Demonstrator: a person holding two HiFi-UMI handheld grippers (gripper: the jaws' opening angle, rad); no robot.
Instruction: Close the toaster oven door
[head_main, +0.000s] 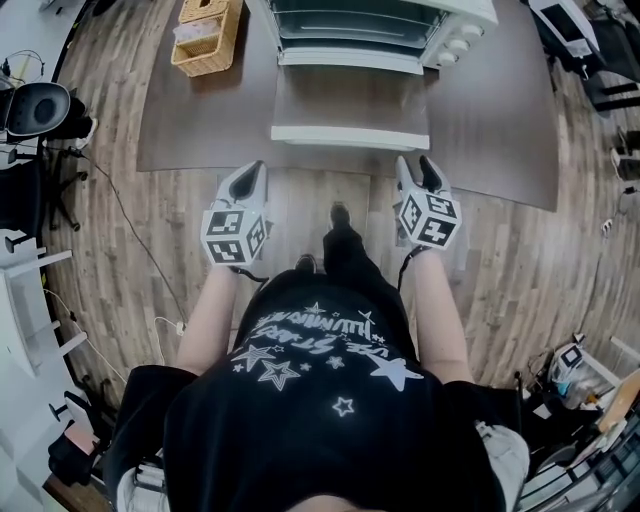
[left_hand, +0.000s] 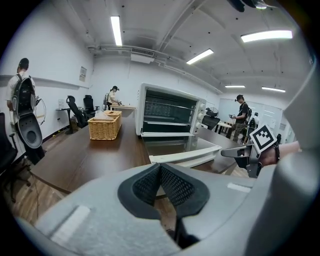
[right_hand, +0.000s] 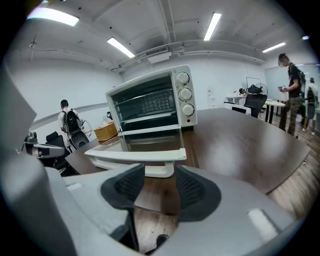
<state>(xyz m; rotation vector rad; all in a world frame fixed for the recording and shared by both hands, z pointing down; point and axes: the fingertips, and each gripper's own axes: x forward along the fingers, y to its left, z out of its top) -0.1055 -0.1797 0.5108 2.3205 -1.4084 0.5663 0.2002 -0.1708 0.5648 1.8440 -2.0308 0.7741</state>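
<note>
The white toaster oven (head_main: 380, 25) stands at the back of the dark table (head_main: 200, 120). Its glass door (head_main: 350, 100) lies open and flat, with the white handle (head_main: 350, 137) at the table's front edge. My left gripper (head_main: 255, 172) hovers just short of the handle's left end, shut with nothing held; its pads meet in the left gripper view (left_hand: 160, 172). My right gripper (head_main: 418, 166) is near the handle's right end, open and empty. In the right gripper view the handle (right_hand: 135, 156) lies just beyond the parted jaws (right_hand: 160, 182), apart from them.
A wicker basket (head_main: 208, 35) sits on the table left of the oven. The person's legs and shoes (head_main: 338, 235) stand on the wood floor before the table. A black chair (head_main: 35, 108) stands at left, with cluttered equipment at right. Other people stand in the background.
</note>
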